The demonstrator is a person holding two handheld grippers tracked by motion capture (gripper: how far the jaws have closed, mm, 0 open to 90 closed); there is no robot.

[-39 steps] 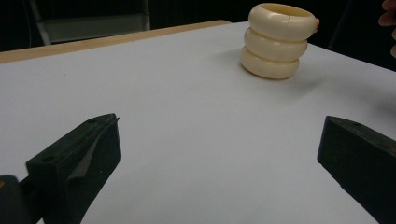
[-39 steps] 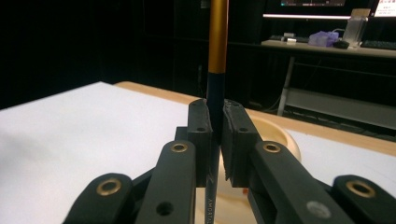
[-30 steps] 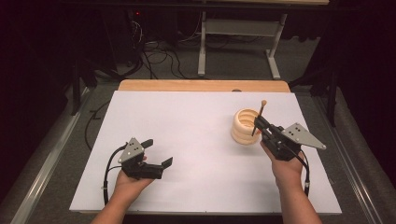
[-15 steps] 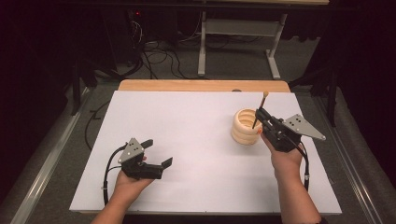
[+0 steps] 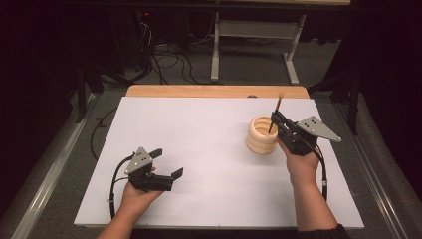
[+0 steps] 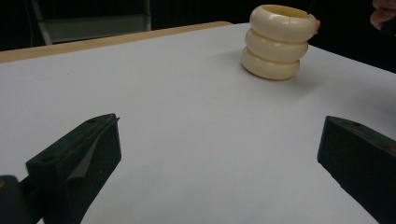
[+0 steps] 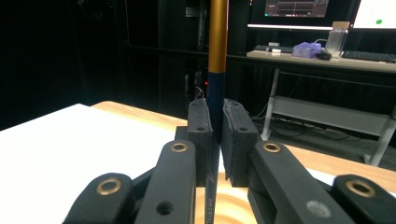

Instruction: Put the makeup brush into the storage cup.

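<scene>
Right gripper: in the right gripper view the two black jaws are clenched on a slender brush with a dark handle and a gold-orange metal ferrule. The brush stands nearly upright between the pads. Its upper end is cut off by the top edge of the frame; its lower end runs down behind the jaw linkage towards the mouth of a cream, ribbed, three-ring holder, of which a sliver of the opening is visible at bottom centre. Small lettering is printed along the handle below the jaws; it is too fine to read reliably.

In the high view, right of centre, the holder stands upright on the white table sheet, with the brush tilted above its rim. Whether the tip touches the inside cannot be told.

Left gripper: jaws released, spread wide over the bare sheet, at lower left of the high view, well apart from the holder.
</scene>
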